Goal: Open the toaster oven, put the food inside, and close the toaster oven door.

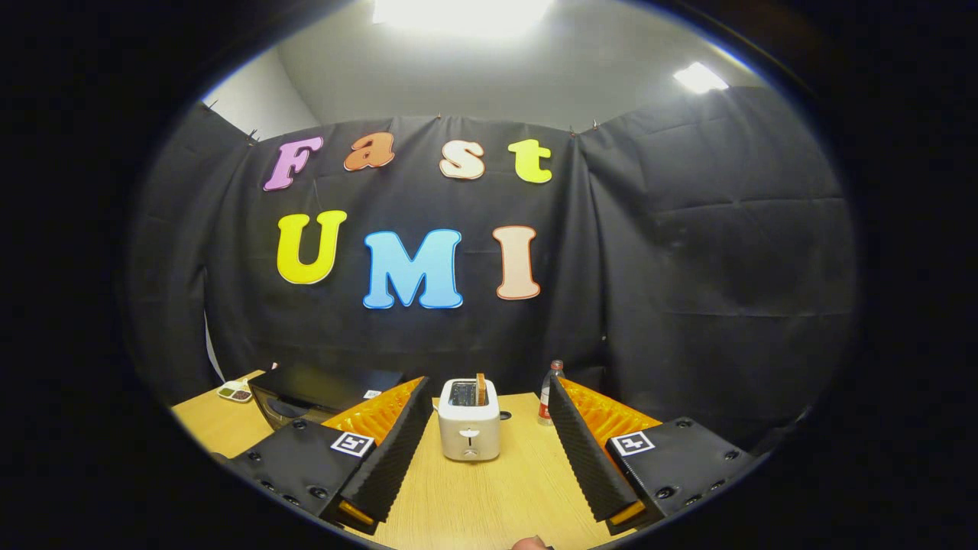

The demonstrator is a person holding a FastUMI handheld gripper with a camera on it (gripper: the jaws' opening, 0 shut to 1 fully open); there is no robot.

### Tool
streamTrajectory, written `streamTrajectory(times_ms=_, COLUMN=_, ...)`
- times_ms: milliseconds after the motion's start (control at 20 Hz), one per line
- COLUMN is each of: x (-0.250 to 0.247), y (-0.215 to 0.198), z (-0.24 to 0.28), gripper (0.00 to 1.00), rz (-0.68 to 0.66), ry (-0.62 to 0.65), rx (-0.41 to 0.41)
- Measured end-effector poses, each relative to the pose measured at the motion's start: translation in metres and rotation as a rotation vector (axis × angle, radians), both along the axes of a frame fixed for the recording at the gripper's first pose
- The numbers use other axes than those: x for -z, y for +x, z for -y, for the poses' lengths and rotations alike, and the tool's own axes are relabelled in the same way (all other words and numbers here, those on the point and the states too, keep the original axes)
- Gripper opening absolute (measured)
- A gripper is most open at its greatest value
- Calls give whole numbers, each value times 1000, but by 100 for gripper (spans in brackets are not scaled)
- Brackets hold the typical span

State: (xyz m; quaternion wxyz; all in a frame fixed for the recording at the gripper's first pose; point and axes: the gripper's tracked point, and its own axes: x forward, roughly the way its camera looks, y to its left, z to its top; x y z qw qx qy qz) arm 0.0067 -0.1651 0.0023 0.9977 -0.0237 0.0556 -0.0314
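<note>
Far left beyond the tongs (485, 435): small white dish (234, 393) w/ dark bits in its compartments, near the desk (489, 496) edge. Just right of it, behind the left finger (382, 451): black toaster oven (306, 397), partly hidden by that finger; door state can't tell. Tongs released, fingers wide apart, nothing gripped, held above the wooden desk. Btwn the fingers, just ahead: white pop-up toaster (469, 420) standing upright, lever on its front, w/ a slice of toast (480, 389) sticking up from its right slot. Right of toaster, next to the right finger (588, 451): clear bottle (547, 393) w/ red cap & red label, upright on desk near the back wall. Small pinkish thing at near desk edge, prob a fingertip (529, 544), too little showing to tell.
</note>
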Motion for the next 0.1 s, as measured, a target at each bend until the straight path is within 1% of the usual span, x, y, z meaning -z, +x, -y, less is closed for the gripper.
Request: streamTrajectory(times_ms=100, x=-1, y=1, z=-2, gripper=97, rz=0, ry=2, rx=-8)
